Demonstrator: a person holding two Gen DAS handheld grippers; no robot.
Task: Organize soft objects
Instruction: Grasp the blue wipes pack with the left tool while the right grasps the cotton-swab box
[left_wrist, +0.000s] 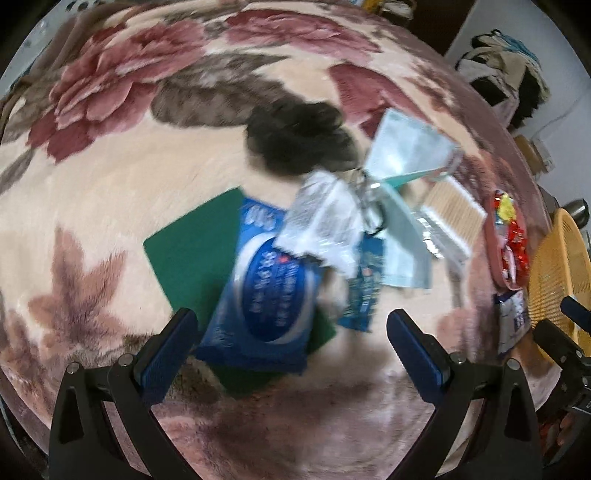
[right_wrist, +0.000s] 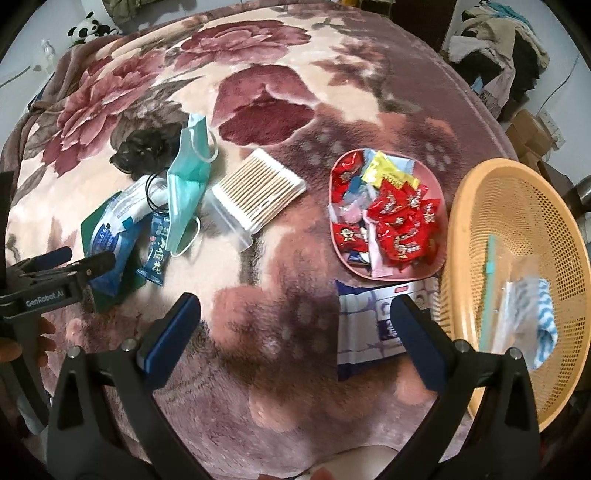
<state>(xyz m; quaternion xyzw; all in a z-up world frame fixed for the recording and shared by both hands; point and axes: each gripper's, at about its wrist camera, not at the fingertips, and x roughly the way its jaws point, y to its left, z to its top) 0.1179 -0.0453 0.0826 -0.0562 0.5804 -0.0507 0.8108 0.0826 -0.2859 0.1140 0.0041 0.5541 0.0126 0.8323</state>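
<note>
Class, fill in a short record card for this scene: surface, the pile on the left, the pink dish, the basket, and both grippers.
surface: floral blanket
left pile: blue wipes pack on a green pad, with a face mask and a black cloth
middle: box of cotton swabs
pink dish: wrapped sweets
basket: holds a blue-and-white cloth
left gripper: open, above the wipes pack
right gripper: open, holding nothing

The light is soft and even, with only faint shadows. The left wrist picture is smeared, so the blue wipes pack (left_wrist: 266, 291) looks fuzzy. The right wrist picture is sharper. Both pictures bend round, and their corners go black. The flowery blanket (right_wrist: 280, 110) curves at the edges.
</note>
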